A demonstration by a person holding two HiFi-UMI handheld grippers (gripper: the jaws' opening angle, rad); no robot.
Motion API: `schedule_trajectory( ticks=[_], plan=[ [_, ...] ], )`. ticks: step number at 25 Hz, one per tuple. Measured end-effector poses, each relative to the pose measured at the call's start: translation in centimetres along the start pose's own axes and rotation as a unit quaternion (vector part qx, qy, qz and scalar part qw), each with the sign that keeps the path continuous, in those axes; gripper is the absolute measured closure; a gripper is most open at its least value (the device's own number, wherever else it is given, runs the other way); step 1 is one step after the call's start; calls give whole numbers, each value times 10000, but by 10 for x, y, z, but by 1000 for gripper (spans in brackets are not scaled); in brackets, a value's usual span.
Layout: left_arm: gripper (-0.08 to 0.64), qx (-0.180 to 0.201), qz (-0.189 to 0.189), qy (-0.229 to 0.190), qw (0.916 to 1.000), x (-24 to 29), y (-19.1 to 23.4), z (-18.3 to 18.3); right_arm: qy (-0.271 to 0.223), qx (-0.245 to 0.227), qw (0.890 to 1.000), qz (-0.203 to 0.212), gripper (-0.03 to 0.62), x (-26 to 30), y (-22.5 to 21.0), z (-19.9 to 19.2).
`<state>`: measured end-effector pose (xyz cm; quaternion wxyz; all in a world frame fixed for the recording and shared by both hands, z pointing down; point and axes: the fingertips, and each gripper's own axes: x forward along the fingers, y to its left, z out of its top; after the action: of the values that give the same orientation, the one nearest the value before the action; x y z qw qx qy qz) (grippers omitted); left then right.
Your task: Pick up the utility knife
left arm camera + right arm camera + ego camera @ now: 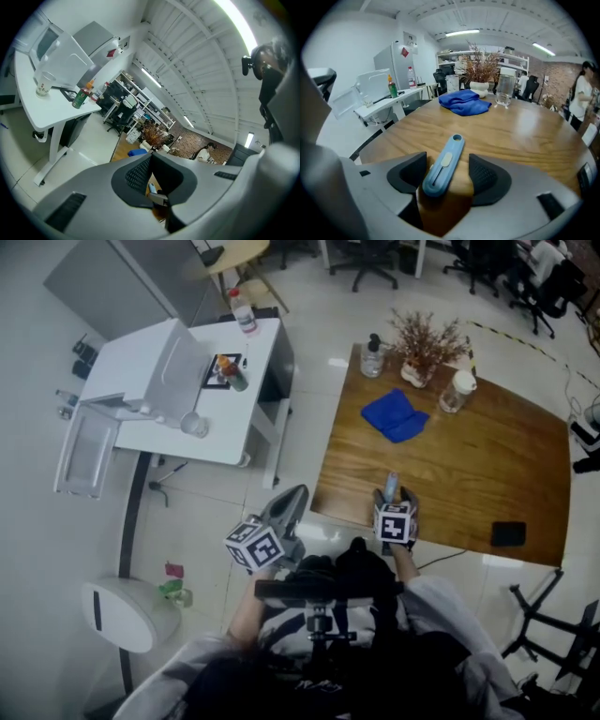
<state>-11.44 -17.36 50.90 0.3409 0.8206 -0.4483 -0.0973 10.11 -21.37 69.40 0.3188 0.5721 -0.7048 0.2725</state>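
Observation:
The light blue utility knife (391, 484) (443, 164) lies flat on the wooden table (469, 465) near its front edge, with its ringed end pointing away from me. My right gripper (392, 495) (447, 161) reaches down over it and is open. Its dark pads (483, 173) stand on either side of the knife without pressing on it. My left gripper (296, 495) (151, 157) hangs off the table's left edge over the floor, its tips together with nothing held.
On the table's far half are a blue cloth (394, 415) (464, 102), a pump bottle (372, 357), a pot of dried plants (424, 348) and a glass jar (457, 390). A black flat item (507, 533) lies front right. A white desk (187, 381) stands to the left.

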Motion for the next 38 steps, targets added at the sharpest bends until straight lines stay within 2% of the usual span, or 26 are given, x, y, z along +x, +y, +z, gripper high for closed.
schedule_trajectory(
  ticks=[3,6,7,10,13,20,23,28,30,38],
  plan=[
    [554,-10,47,-1,10000,-2,6,2,-95,-71,9999,-44,322,-2,-1,2],
    [554,-20,49,-35,10000,-2,9,6,15,-115,9999,-106,427,-3,-4,0],
    [554,-25,35,-44,10000,-2,9,7,72,-54,9999,-96,434,-3,-5,-2],
    [554,-26,-45,-34,10000,0,9,9,172,427,9988,137,437,-8,-5,-3],
    [554,-14,-176,-15,9998,3,8,9,-160,1029,9935,469,437,-27,0,13],
    [554,-105,-394,194,9990,19,5,4,-1023,1539,9795,799,437,-93,-3,57],
    [554,-59,-503,300,9983,28,1,1,-1320,1611,9750,778,437,-120,-8,71],
    [555,549,-558,507,9956,44,-9,-5,-1474,1645,9732,640,437,-137,-17,73],
    [555,615,-641,533,9946,48,-14,-4,-1429,1650,9740,601,437,-135,-18,69],
    [554,30,-755,211,9969,54,-8,8,-1401,1674,9745,523,437,-130,-19,70]
  ],
)
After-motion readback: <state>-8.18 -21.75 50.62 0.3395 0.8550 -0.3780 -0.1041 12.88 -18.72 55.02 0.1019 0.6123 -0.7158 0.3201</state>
